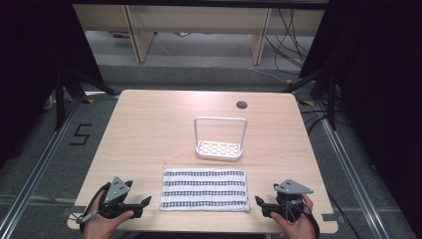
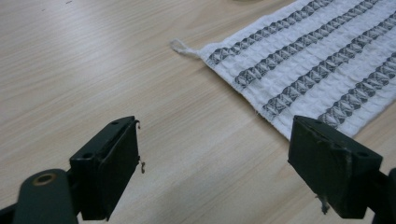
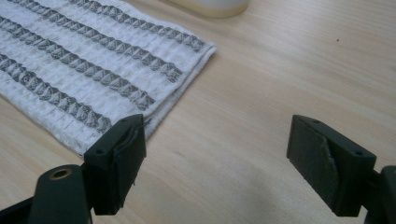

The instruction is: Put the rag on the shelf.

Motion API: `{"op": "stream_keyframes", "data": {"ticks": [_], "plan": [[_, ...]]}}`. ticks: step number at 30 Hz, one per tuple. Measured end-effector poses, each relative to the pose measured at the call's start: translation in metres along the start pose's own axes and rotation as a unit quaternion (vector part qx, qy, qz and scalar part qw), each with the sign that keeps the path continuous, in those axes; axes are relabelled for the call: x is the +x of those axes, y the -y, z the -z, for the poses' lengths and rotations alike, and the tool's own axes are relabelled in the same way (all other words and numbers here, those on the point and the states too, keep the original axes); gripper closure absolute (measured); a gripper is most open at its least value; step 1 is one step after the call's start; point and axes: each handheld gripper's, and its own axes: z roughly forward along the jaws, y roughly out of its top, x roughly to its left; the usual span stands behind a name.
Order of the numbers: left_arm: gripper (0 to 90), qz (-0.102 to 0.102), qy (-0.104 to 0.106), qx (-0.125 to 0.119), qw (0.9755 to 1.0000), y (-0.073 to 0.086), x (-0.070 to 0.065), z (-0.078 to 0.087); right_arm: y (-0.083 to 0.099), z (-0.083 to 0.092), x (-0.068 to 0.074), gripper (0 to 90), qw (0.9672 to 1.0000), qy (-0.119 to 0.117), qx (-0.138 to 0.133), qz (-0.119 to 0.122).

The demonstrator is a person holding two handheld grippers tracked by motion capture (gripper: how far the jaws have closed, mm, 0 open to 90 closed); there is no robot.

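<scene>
A striped towel [image 1: 204,189] lies flat near the bench's [image 1: 149,124] front edge, long axis running left to right, stripes along it. Its small loop [image 2: 178,45] sticks out at the far left corner (plain in the left gripper view). Behind it stands a white rack [image 1: 220,139]. The left hand-held gripper [image 1: 144,205] sits just left of the towel, jaws wide; the right hand-held gripper [image 1: 263,206] just right, jaws wide too, both empty.

A cloth [image 1: 204,189] is lying on the counter [image 1: 149,129]; a rack [image 1: 220,138] is standing behind it; tongs are flanking it left [image 1: 143,206] and right [image 1: 261,204].
</scene>
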Motion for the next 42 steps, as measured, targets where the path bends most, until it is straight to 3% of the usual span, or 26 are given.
{"op": "stream_keyframes", "data": {"ticks": [14,18,21,23,25,26,27,28,30,31,35,36,38,39,41,42], "plan": [[15.8,-0.012,0.000,0.005,0.9999,0.001,0.002,-0.004,0.001,0.000,-0.004,21.0,1.0000,-0.001,0.000,0.001],[15.7,0.001,0.000,0.001,1.0000,0.001,0.003,-0.004,0.001,0.000,-0.004,21.4,1.0000,-0.002,0.002,-0.004],[15.7,-0.001,0.000,0.005,1.0000,0.000,0.003,-0.003,0.001,0.000,-0.005,21.5,1.0000,-0.006,-0.001,0.000],[15.9,0.012,0.003,-0.012,0.9999,0.000,0.000,-0.005,0.000,0.000,-0.003,21.8,1.0000,-0.009,-0.002,0.004],[16.3,0.001,0.006,-0.004,1.0000,-0.002,0.001,-0.004,0.000,0.000,-0.003,22.3,0.9998,-0.020,0.004,0.008],[16.4,0.013,0.012,-0.016,0.9997,-0.002,-0.001,-0.006,-0.001,0.001,0.000,22.4,0.9998,-0.018,0.003,0.003],[16.4,-0.001,0.014,-0.004,0.9999,-0.003,0.000,-0.005,-0.001,0.001,0.000,22.4,0.9998,-0.018,0.003,0.003],[16.5,0.018,0.014,-0.017,0.9996,-0.004,-0.004,-0.007,-0.001,0.001,0.000,22.7,0.9998,-0.018,0.003,0.003],[16.5,0.016,0.020,-0.021,0.9995,-0.006,-0.004,-0.008,-0.001,0.001,0.001,22.8,0.9998,-0.017,-0.003,0.009],[16.6,0.005,0.022,-0.018,0.9996,-0.010,-0.005,-0.009,-0.002,0.000,0.003,23.0,0.9997,-0.023,-0.002,0.005],[16.3,0.005,0.029,-0.029,0.9991,-0.017,-0.011,-0.013,-0.003,0.000,0.008,23.8,0.9996,-0.027,-0.002,0.011],[16.4,-0.007,0.034,-0.028,0.9990,-0.023,-0.014,-0.014,-0.004,0.000,0.009,24.7,0.9992,-0.034,-0.007,0.018],[16.4,-0.006,0.039,-0.035,0.9986,-0.027,-0.017,-0.016,-0.004,-0.001,0.011,25.1,0.9986,-0.046,-0.007,0.024],[16.3,-0.018,0.040,-0.030,0.9986,-0.033,-0.020,-0.018,-0.004,0.000,0.012,25.3,0.9988,-0.041,-0.009,0.023],[16.4,-0.018,0.043,-0.034,0.9983,-0.036,-0.022,-0.021,-0.004,0.000,0.012,25.6,0.9987,-0.044,-0.008,0.022],[16.4,-0.028,0.047,-0.027,0.9981,-0.042,-0.025,-0.025,-0.004,-0.001,0.012,26.3,0.9986,-0.049,-0.010,0.019]]}}
